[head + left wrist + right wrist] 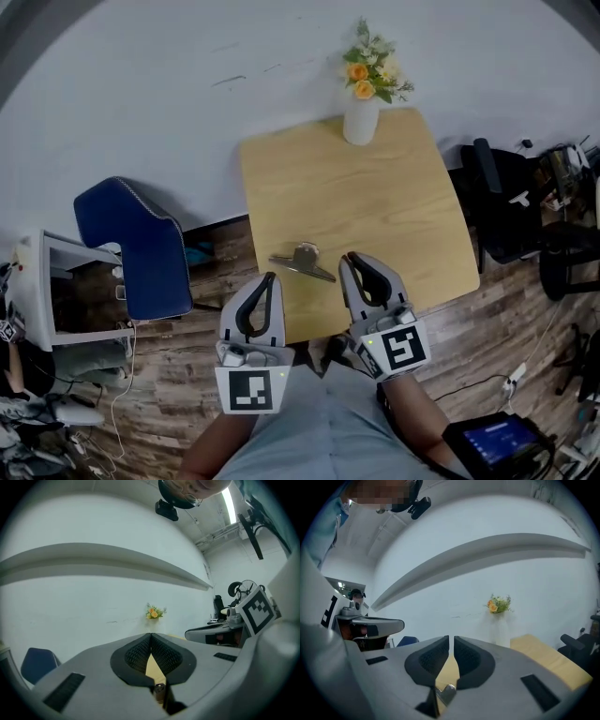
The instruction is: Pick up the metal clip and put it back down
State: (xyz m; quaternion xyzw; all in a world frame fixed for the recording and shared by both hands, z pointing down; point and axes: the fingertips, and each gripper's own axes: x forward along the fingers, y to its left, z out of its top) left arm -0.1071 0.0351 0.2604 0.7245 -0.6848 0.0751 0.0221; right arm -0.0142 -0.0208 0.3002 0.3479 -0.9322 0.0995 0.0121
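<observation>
The metal clip lies flat on the wooden table, close to its near edge. My left gripper hovers at that edge, just left of and nearer than the clip, with its jaws pressed together on nothing. My right gripper hangs just right of the clip, jaws together apart from a hairline slit, also empty. In the right gripper view a silvery part of the clip shows low between the jaws. Neither gripper touches the clip.
A white vase of orange flowers stands at the table's far edge. A blue chair and a white shelf unit are on the left. Black office chairs crowd the right. A tablet lies on the floor.
</observation>
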